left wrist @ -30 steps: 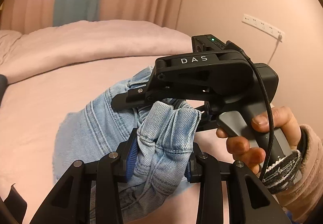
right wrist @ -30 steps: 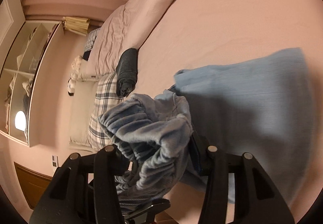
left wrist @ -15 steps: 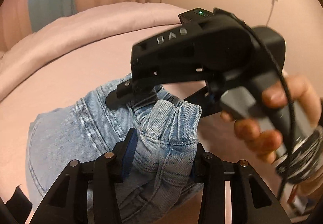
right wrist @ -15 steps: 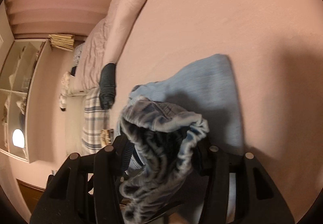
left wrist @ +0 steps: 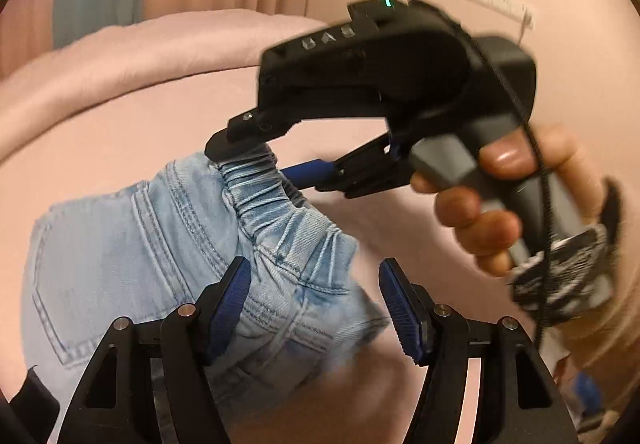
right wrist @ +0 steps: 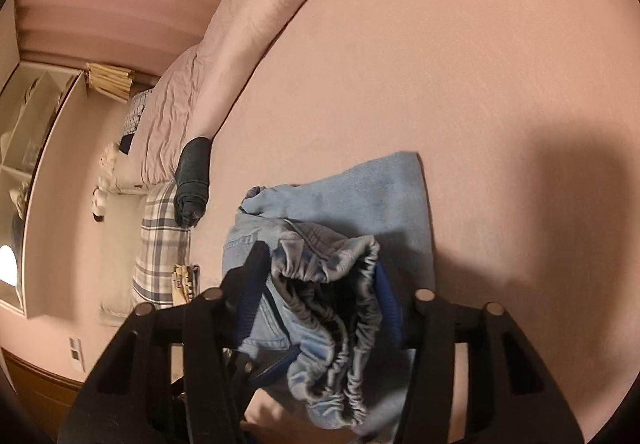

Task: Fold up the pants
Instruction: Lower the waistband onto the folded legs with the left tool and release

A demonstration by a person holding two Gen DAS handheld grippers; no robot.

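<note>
Both tongs had let go of the jeans (left wrist: 132, 256) within the past half second. Left tongs (left wrist: 316, 308), clamped on the bunched waistband (left wrist: 296, 240) a moment before, stood wide with the blue pads (left wrist: 230, 304) clear of the cloth on the right side and just beside it on the left. Right tongs (left wrist: 256, 152), seen from the left camera, were spread too, the upper finger resting on the gathered elastic and the lower finger apart beneath it; the right camera showed the waistband (right wrist: 340, 316) slack between its own fingers. The jeans lay folded on the pink sheet (right wrist: 460, 76), the light denim panel (right wrist: 360, 196) flat beyond the waistband, which had been carried over onto it. A second earlier that end was held up off the bed by both tongs. With the grip released and the cloth lying doubled, this fold looked laid down; the elastic still stood puffed rather than flat, so a pressing pass or another fold probably remained. A dark rolled garment (right wrist: 194, 180) sat far left at the sheet's edge, beside a plaid pillow (right wrist: 160, 244). The right hand (left wrist: 496, 204) gripped its handle near the wall.
</note>
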